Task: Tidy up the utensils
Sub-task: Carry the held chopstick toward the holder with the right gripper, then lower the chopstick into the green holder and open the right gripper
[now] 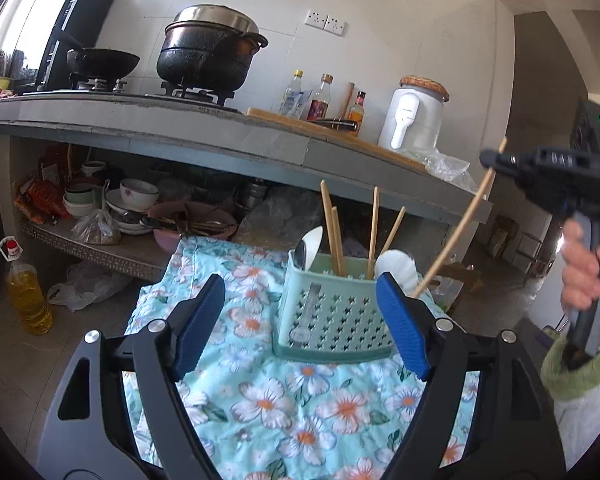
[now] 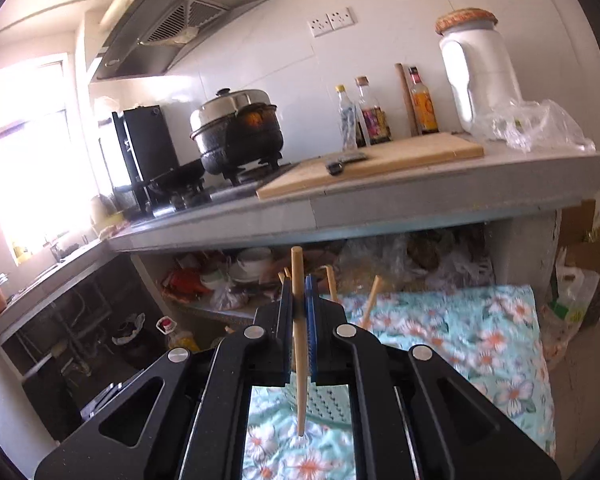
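Note:
A pale green perforated utensil basket (image 1: 332, 316) stands on a floral cloth (image 1: 300, 412). It holds several wooden chopsticks (image 1: 374, 232), a metal spoon (image 1: 300, 256) and white spoons (image 1: 396, 266). My left gripper (image 1: 300, 320) is open, its blue pads on either side of the basket's near face. My right gripper (image 2: 300, 304) is shut on a wooden chopstick (image 2: 298, 352), held tilted to the right of the basket, its lower tip near the basket's right rim; the chopstick also shows in the left wrist view (image 1: 460, 220). The basket's top (image 2: 324, 404) shows below the right jaws.
A grey counter (image 1: 220, 136) carries a black pot (image 1: 208, 52), a wok (image 1: 102, 62), bottles (image 1: 320, 98), a cutting board (image 2: 372, 160) with a knife, and a white jar (image 1: 416, 116). Bowls (image 1: 136, 196) fill the shelf below. An oil bottle (image 1: 28, 292) stands on the floor.

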Demonstrator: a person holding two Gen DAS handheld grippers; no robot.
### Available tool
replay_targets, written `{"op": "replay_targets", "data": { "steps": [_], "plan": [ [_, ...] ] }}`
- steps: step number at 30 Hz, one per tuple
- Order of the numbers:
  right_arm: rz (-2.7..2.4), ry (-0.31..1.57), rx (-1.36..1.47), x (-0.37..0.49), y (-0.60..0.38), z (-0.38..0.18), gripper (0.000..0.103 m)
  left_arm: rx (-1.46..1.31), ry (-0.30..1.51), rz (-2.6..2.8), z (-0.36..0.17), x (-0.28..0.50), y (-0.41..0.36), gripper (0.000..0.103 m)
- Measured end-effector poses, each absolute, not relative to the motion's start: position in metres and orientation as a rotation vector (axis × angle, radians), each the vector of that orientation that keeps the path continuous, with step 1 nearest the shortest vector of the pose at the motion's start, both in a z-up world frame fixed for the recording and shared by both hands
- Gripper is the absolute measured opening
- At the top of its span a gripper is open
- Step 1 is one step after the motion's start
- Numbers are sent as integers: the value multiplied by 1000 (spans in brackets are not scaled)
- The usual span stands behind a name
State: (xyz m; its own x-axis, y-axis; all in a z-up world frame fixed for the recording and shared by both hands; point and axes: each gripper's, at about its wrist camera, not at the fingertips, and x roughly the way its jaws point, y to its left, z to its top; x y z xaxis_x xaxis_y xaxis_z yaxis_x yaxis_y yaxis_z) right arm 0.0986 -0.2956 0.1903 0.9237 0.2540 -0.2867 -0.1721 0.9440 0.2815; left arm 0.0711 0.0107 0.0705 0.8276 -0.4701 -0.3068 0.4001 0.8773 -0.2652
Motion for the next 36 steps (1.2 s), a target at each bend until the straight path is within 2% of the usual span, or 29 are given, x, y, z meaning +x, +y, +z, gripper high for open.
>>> {"op": "replay_targets", "data": {
  "steps": [6,10,16,21,22,24,26,32,36],
  "plan": [
    [178,255,178,120,-280,230,6,-172,412,-448,53,56,30,80],
    [132,242,136,133,-270,232,6,-178,436,-445,44,54,37,82],
    [119,277,75,157,-255,190,6,-175,446,-449,39,53,38,84],
    [137,402,101,171,-259,147,8,-167,448,-446,40,52,35,88],
    [141,413,117,168,-262,143,10,-164,450,-443,40,52,34,89],
    [144,400,152,156,-269,140,31,-157,453,-438,40,52,32,89],
    [142,362,190,140,-276,141,40,-152,453,-432,41,52,30,90],
    [127,279,315,71,-284,128,53,-140,455,-418,43,53,23,93],
    [64,318,337,40,-276,98,56,-104,501,-430,43,60,16,94]
  ]
}}
